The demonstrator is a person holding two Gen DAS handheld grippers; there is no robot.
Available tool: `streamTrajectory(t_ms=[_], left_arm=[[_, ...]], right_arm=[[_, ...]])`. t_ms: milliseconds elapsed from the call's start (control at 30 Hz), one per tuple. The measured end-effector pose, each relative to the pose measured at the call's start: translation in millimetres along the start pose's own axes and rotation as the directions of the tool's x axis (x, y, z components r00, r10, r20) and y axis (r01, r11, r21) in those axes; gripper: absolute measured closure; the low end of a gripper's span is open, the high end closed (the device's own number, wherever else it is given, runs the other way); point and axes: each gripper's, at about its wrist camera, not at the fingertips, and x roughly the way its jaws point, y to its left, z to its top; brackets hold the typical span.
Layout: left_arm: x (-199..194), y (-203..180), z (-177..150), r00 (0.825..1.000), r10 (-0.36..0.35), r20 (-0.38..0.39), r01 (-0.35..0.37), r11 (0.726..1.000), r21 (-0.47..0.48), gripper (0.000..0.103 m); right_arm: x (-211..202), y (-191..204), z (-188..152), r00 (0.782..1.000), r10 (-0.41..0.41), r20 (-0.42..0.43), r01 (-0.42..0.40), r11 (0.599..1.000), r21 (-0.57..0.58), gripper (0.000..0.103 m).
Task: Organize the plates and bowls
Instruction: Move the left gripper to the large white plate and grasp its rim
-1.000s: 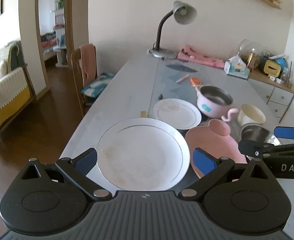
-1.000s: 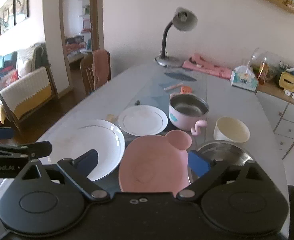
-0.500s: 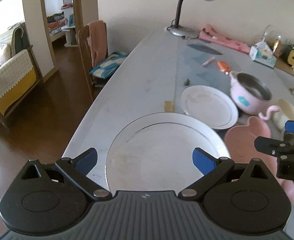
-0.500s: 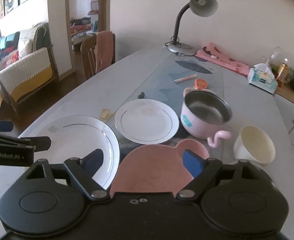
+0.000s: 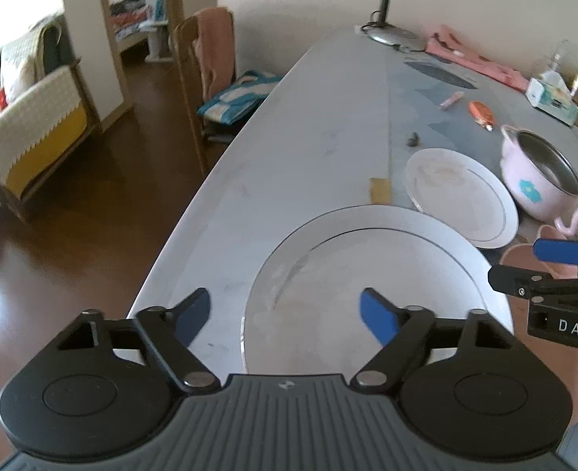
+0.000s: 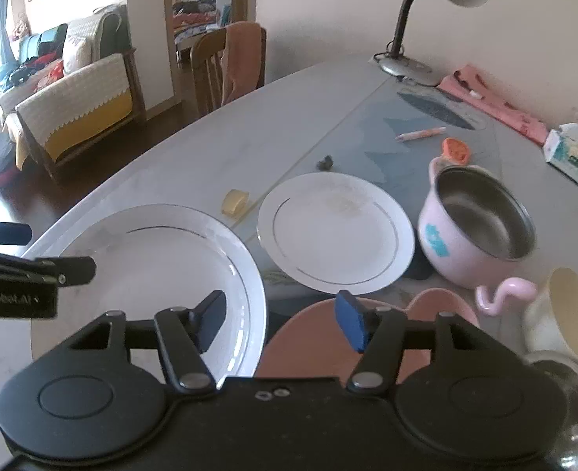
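A large white plate (image 5: 367,271) (image 6: 143,267) lies near the table's front edge. My left gripper (image 5: 285,310) (image 6: 41,251) straddles its left rim, one jaw over the table and one over the plate. Its jaws are closing, and the pads touch nothing. My right gripper (image 6: 283,318) (image 5: 540,265) hangs over the gap between the large plate's right rim and a pink plate (image 6: 316,349). Its jaws are closing too, on nothing. Behind lie a small white plate (image 6: 336,231) (image 5: 461,196) and a pink pot (image 6: 481,219) (image 5: 540,176).
A cream cup (image 6: 563,310) and a steel bowl (image 6: 575,412) sit at the right. A yellow scrap (image 6: 234,200), a desk lamp (image 6: 406,62) and a tissue box (image 6: 571,157) lie farther back. A chair (image 5: 206,74) stands off the table's left edge.
Both grippers have come forward and down toward the plates, and both pairs of jaws have narrowed. The left gripper has shifted toward the large plate's left rim.
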Motion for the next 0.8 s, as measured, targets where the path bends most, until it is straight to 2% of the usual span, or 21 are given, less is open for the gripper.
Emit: streamTrajectory(t_ms=[200,367,467,567,800], left_arm=[[10,18,-6,0.999,0.006,-0.050,-0.009,0.998,-0.056,0.039],[14,31,-14,0.996,-0.031,-0.089,0.022,0.994,-0.109,0.045],[16,37,-19,0.992,-0.056,-0.109,0.041,0.989,-0.139,0.053],[18,43,-24,0.989,-0.080,-0.127,0.058,0.984,-0.168,0.062],[20,52,-31,0.980,-0.138,-0.144,0.102,0.968,-0.231,0.073]], right_arm=[[16,-2,1,0.999,0.028,-0.034,-0.028,1.000,0.008,0.057],[24,-6,3,0.997,0.053,-0.052,-0.052,0.998,0.019,0.065],[29,-10,4,0.994,0.084,-0.064,-0.081,0.996,0.041,0.069],[34,-17,4,0.989,0.125,-0.080,-0.118,0.989,0.086,0.079],[43,-24,2,0.979,0.176,-0.105,-0.160,0.977,0.141,0.087]])
